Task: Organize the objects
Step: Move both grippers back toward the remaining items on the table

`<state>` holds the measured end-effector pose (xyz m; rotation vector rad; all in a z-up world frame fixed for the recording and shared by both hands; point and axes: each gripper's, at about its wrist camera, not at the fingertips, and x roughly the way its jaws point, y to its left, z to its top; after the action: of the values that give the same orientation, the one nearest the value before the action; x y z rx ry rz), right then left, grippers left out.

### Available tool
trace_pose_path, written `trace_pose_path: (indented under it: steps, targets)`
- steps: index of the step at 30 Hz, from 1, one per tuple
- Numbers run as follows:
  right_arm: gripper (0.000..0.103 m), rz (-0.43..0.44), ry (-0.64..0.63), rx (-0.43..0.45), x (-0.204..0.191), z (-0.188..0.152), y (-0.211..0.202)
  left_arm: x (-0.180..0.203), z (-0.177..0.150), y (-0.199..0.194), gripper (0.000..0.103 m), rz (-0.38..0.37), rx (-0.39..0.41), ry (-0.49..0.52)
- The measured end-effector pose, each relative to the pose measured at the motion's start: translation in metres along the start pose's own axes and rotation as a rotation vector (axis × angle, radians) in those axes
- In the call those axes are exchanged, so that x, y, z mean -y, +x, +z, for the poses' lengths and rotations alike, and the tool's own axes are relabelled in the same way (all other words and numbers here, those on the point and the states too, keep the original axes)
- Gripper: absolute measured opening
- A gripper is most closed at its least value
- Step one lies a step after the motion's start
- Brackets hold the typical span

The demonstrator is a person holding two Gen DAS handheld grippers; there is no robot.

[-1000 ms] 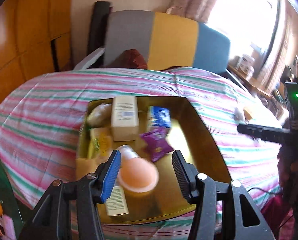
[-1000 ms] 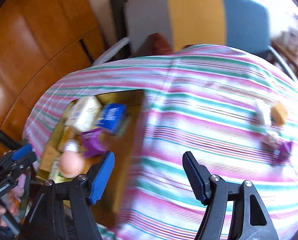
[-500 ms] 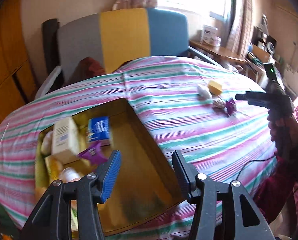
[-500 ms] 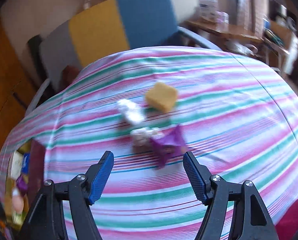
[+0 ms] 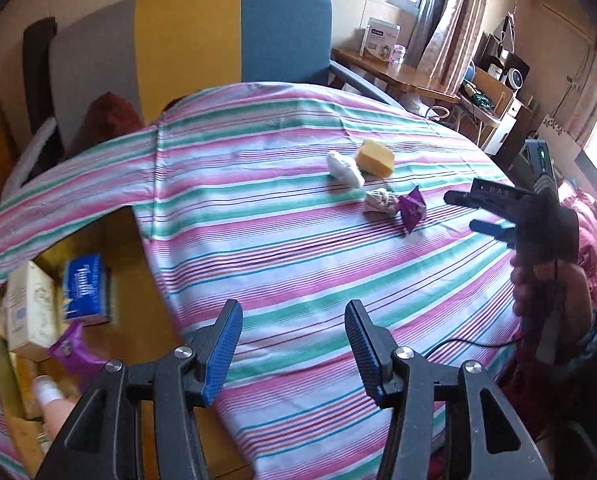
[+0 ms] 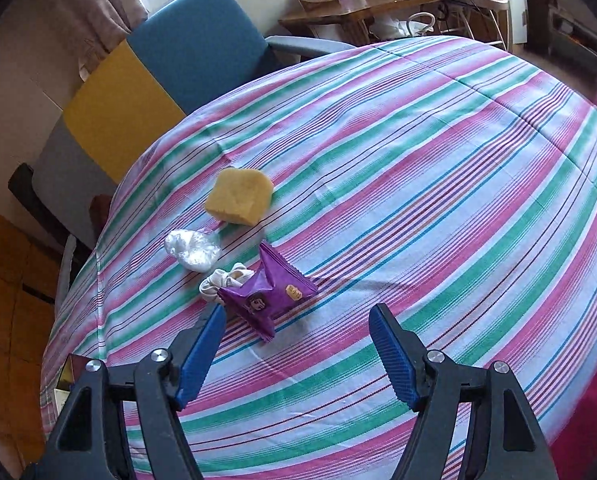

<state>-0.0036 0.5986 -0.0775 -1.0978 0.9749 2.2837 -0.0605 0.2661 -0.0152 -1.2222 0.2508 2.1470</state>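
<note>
The right gripper (image 6: 296, 320) is held with its jaws apart and nothing between them; they have just been opening a little. It is angled down at the striped cloth (image 6: 438, 184). Just ahead of its left finger lies a purple packet (image 6: 268, 294), crinkled, with serrated ends and a small yellow print, one corner pointing toward the jaws. A knotted white cloth piece (image 6: 226, 278) is touching the packet's far side. Beyond that a white wrapped lump (image 6: 192, 250) is seen, and farther still a yellow sponge block (image 6: 238, 196), soft-edged and matte. These four are loose on the cloth, so they are judged to be what is left.

The left gripper (image 5: 292, 348) is likewise empty, jaws apart, above the cloth. To its left and below, an open box (image 5: 146, 280) is set, already holding a cream carton (image 5: 28, 312), a blue pack (image 5: 84, 286), a second purple packet (image 5: 72, 350) and a pale rounded bottle (image 5: 52, 404) at the picture's lower edge. Part of the sorting is therefore judged done. From this view the right gripper (image 5: 464, 212) is seen far to the right, close beside the loose packet (image 5: 412, 206).

The purple packet is judged the likeliest next pick, being nearest the right jaws; it looks light and slippery.
</note>
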Motion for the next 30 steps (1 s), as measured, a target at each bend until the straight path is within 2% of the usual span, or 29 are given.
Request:
trace_pose_path:
  steps: [4,10,19,27,30]
  targets:
    - [0.075,0.012,0.050,-0.015,0.009,0.002,0.001,0.007,0.018,0.026,0.054,-0.021,-0.043,-0.028]
    - [0.077,0.039,0.079,-0.019,0.013,0.002,-0.001,0.020,0.057,0.070,0.052,-0.076,-0.073,-0.096]
    - [0.077,0.094,0.089,-0.037,0.012,0.004,0.000,0.045,0.119,0.147,0.052,-0.108,-0.096,-0.150]
    - [0.080,0.134,0.093,-0.062,0.009,0.005,0.004,0.063,0.150,0.204,0.058,-0.069,-0.111,-0.150]
    - [0.080,0.128,0.093,-0.066,0.007,0.004,0.005,0.064,0.153,0.225,0.058,-0.028,-0.129,-0.133]
